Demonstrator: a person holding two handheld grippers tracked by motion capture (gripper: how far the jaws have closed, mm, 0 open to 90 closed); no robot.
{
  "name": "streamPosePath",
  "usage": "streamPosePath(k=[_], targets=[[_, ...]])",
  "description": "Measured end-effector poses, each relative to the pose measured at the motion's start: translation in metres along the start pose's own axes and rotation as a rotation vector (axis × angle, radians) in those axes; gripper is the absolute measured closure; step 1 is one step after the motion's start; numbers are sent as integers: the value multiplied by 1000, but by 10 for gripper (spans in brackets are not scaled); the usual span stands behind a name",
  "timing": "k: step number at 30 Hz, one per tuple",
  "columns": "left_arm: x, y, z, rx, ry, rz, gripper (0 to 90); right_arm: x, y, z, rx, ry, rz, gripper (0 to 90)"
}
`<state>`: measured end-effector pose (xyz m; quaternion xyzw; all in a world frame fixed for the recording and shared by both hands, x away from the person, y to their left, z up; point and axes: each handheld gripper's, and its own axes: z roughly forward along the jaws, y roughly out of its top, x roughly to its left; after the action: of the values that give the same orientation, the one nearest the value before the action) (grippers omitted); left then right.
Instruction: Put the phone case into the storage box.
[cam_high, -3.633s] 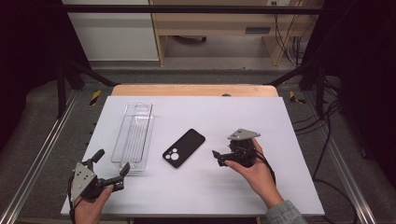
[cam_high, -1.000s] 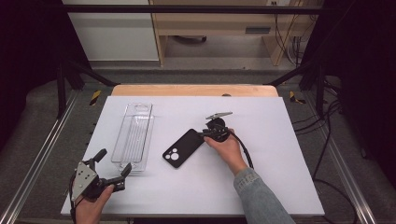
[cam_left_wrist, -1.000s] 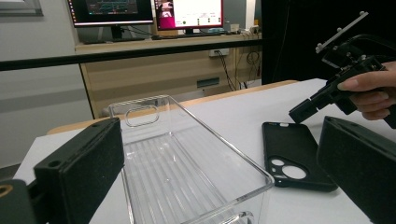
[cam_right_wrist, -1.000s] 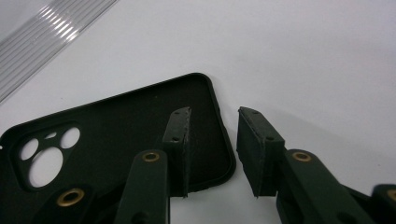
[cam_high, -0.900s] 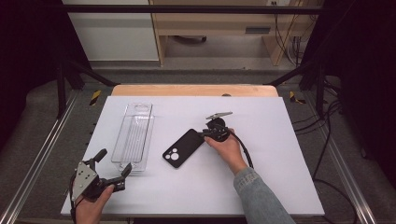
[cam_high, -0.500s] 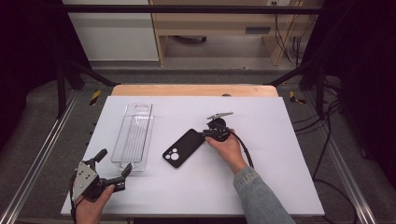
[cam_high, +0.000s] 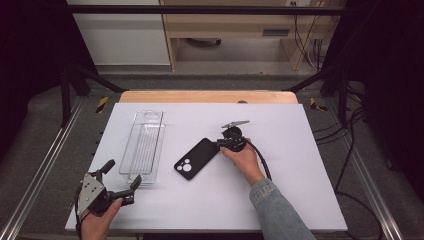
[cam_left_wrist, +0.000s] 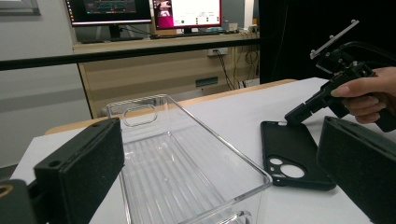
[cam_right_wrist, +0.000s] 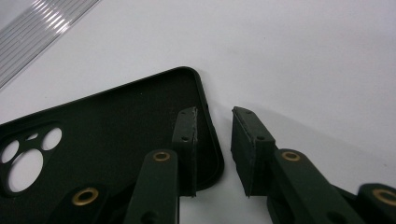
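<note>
A black phone case (cam_high: 195, 159) lies hollow side up in the middle of the white table, its camera holes toward me. My right gripper (cam_high: 220, 145) is at the case's far corner, one jaw inside the case (cam_right_wrist: 107, 126), the other outside its rim. These jaws have just been closing. A thin gap remains between the outer pad (cam_right_wrist: 243, 140) and the rim, so the right gripper (cam_right_wrist: 215, 116) is open. My left gripper (cam_high: 121, 172) is held open at the table's near left, empty, facing the clear tray (cam_left_wrist: 187, 158) and the case (cam_left_wrist: 292, 149).
The clear plastic tray (cam_high: 145, 145) lies lengthwise left of the case, empty. A cable (cam_high: 262, 162) trails from the right gripper along the sleeve. Metal rails (cam_high: 45, 165) run beside the table (cam_high: 290, 200); a wooden edge (cam_high: 207, 96) lies at its far side.
My right hand has moved from the table's right side up and left to the case's far corner, and has stayed there over the last second. The left hand has not moved.
</note>
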<state>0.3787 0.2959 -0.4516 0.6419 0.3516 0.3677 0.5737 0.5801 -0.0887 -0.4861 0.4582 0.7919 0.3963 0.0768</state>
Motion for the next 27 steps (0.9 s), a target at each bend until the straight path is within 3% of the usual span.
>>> streamPosePath(k=[17,27], targets=[[0,0,0,3,-2,2,4,-1,-1,2,-1,-6,2,785],[0,0,0,4,-4,2,5,1,-1,2,0,-24,-34,798]])
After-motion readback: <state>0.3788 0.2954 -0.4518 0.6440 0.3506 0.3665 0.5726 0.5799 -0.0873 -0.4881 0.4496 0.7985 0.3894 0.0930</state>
